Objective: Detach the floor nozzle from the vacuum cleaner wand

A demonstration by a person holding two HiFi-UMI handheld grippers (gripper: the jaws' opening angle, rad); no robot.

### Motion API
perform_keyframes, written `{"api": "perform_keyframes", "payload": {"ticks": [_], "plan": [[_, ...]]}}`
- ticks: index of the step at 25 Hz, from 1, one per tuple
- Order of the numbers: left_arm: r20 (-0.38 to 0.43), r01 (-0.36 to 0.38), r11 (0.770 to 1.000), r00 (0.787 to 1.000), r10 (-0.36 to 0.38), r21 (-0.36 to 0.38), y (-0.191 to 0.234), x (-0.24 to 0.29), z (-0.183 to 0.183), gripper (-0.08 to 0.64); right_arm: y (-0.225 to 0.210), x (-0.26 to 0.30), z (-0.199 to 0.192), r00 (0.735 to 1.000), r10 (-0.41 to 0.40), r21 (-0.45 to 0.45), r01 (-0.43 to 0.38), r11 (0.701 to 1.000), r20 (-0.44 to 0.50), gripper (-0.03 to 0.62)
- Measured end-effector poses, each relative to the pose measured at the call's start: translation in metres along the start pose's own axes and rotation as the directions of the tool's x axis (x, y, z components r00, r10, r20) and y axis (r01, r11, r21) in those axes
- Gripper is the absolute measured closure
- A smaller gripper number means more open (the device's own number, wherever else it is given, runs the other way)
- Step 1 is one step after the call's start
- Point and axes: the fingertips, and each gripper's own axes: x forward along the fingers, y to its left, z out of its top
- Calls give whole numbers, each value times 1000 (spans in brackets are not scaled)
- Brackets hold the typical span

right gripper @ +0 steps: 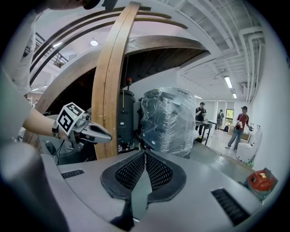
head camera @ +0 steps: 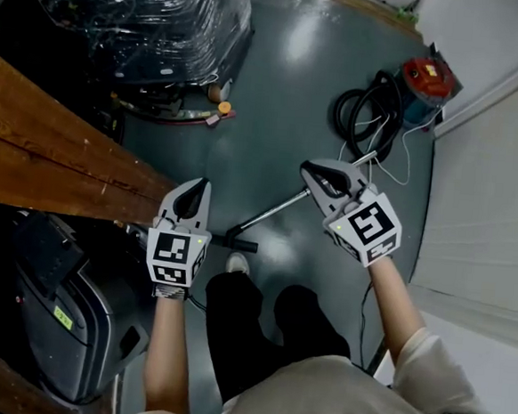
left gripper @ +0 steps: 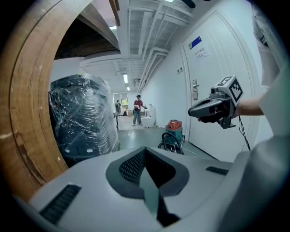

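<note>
A: Head view: left gripper point(head camera: 199, 185) and right gripper point(head camera: 308, 167) both hang above the grey floor point(head camera: 277, 87), neither touching anything.
B: Fingers?
A: Left gripper view shows the pads pressed together with nothing between them. Right gripper view shows the same: jaws closed and empty.
B: Task object?
A: The vacuum wand point(head camera: 275, 213) lies on the floor, a metal tube running diagonally between the two grippers and passing under the right one. Its near end carries a black end piece point(head camera: 242, 244) just beside the person's white shoe point(head camera: 236, 262). Cannot tell whether that piece is the floor nozzle.
B: Far end?
A: It heads toward the coiled black hose point(head camera: 360, 111), which sits beside the red-topped vacuum cleaner point(head camera: 427, 84) near the white door point(head camera: 488, 193).
B: Anything else?
A: A plastic-wrapped pallet load point(head camera: 145, 14) sits top left and a wooden beam point(head camera: 58, 155) runs along the left.
</note>
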Motion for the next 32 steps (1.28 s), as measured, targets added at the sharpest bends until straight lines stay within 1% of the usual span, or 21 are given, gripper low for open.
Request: {"api": "perform_keyframes", "payload": {"ticks": [3,7,13,18,23,26,32], "plan": [[-11,0,1000,1000,0,-17,5,8,-24,558,6,15,-20,1000,4,13,-4,1000,7,561],[-28,-13,1000,1000,12,-27,13,18,-57,558,14,32,-51,1000,14,9,-14,1000,-2,561],[-18,-16,1000,1000,16,-21,18,38,-105,558,19,50,-95,1000,14,10,-14,1000,13,561],[-49,-27,1000,998,27,14,15,58,-165,558,23,68,-146,1000,8,-18,-8,1000,16,561],[-71,-22,1000,997,21,-16,8,69,-224,558,32,82,-193,1000,12,-34,-12,999,16,561],[-74,-32,999,997,31,-17,7,72,-245,558,36,86,-215,1000,15,-32,-14,999,18,561],[-64,-52,999,997,52,8,0,71,-265,558,41,89,-239,998,14,-26,-12,1000,59,561]]}}
